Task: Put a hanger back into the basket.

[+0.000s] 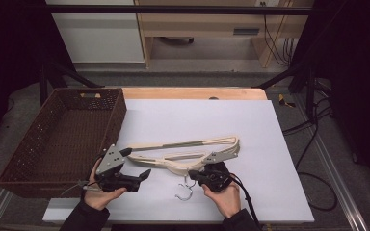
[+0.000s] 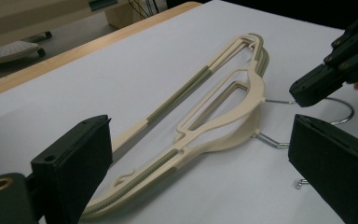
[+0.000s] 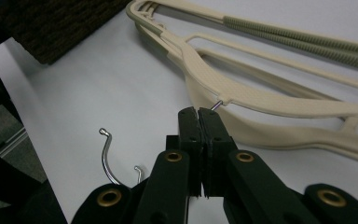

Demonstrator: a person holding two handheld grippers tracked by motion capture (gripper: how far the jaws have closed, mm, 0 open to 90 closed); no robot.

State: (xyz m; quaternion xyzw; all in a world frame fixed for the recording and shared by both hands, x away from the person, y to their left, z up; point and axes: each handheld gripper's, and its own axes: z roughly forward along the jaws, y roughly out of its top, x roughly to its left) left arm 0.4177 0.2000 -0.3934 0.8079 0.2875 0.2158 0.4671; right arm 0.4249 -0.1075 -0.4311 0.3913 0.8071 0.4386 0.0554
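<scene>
Brown wicker basket (image 1: 62, 134) is seen at the table's left. Beside it the left gripper (image 1: 142, 176) is held with jaws spread, empty. Cream hangers (image 1: 188, 154) lie mid-sheet; their wire hook (image 3: 106, 158) is clamped by the right gripper (image 3: 199, 113).

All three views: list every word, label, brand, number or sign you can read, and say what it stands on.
No readable text in any view.
Hangers: plain cream plastic, no brand or size mark.
Brown basket: no label.
Left gripper and right gripper: no lettering on the black parts.
Pale plate on the cabinet in the high view: too small and blurred to read.
</scene>
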